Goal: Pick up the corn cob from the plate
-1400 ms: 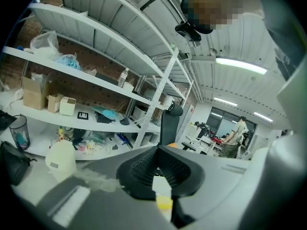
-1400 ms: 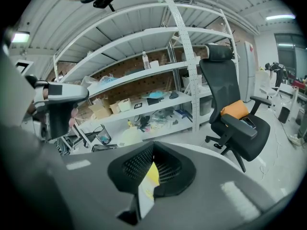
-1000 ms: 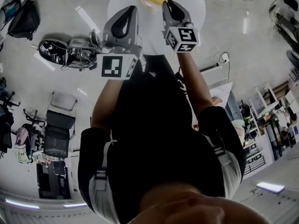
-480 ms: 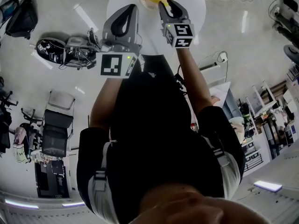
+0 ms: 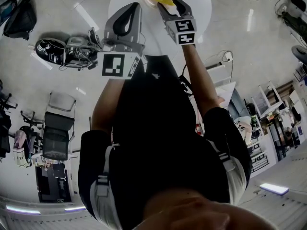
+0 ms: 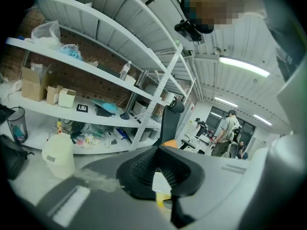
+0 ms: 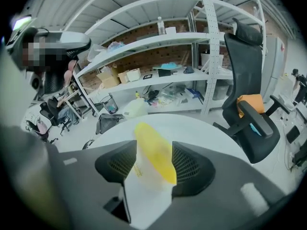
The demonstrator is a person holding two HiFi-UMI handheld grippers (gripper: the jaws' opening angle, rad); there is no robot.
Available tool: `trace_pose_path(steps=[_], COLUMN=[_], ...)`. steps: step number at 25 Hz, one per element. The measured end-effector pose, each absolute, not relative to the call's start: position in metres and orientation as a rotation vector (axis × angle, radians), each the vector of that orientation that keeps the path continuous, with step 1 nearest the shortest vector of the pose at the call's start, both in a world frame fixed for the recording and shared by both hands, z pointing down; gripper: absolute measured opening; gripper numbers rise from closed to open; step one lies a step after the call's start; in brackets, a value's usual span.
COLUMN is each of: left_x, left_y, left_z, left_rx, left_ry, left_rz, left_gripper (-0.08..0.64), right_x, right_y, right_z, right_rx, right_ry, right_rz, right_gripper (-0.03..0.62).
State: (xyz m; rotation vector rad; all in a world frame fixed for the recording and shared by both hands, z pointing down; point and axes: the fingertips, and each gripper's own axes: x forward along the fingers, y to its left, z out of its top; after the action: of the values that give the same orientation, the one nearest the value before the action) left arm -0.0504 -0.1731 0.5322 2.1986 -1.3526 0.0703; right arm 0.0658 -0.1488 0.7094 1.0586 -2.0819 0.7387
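One corn cob (image 7: 154,157) lengthwise between right gripper's (image 7: 153,146) just-opened jaws; left gripper's (image 6: 157,159) together.

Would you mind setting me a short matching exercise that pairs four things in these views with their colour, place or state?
Things:
1. corn cob
2. left gripper
3. right gripper
4. office chair

Descriptions:
A. jaws together, empty
B. stands beside the table
C. yellow
D. jaws apart around the cob

Pairs: 1-C, 2-A, 3-D, 4-B.

The right gripper's jaws have just been opening, with the cob between them but not gripped.
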Motion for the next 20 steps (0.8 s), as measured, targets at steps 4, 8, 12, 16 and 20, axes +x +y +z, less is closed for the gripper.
trace_pose_path(steps=[4, 8, 12, 16, 20], left_x=[-0.049, -0.049, -0.048, -0.047, -0.047], left_y=[-0.175, -0.177, -0.178, -0.178, -0.178], left_z=[0.533, 0.535, 0.537, 0.539, 0.538], left_rx=[2.2, 2.206, 2.195, 2.193, 2.202], left_ry=[-1.353, -1.347, -1.341, -1.333, -1.331], left_rz=[0.069, 0.077, 0.075, 0.077, 0.072], left_gripper=[0.0, 0.0, 0.0, 0.0, 0.0], right_x=[0.07, 0.069, 0.068, 0.069, 0.069], right_y=[-0.147, -0.148, -0.148, -0.15, -0.154], right_z=[0.716, 0.723, 0.728, 0.731, 0.731], right_rx=[1.024, 0.977, 0.929, 0.892, 0.864], right_ry=[-2.061, -2.046, -2.028, -2.012, -2.012], right_rz=[0.718, 0.658, 0.618, 0.569, 0.52], right_gripper=[0.259, 0.276, 0.284, 0.285, 0.293])
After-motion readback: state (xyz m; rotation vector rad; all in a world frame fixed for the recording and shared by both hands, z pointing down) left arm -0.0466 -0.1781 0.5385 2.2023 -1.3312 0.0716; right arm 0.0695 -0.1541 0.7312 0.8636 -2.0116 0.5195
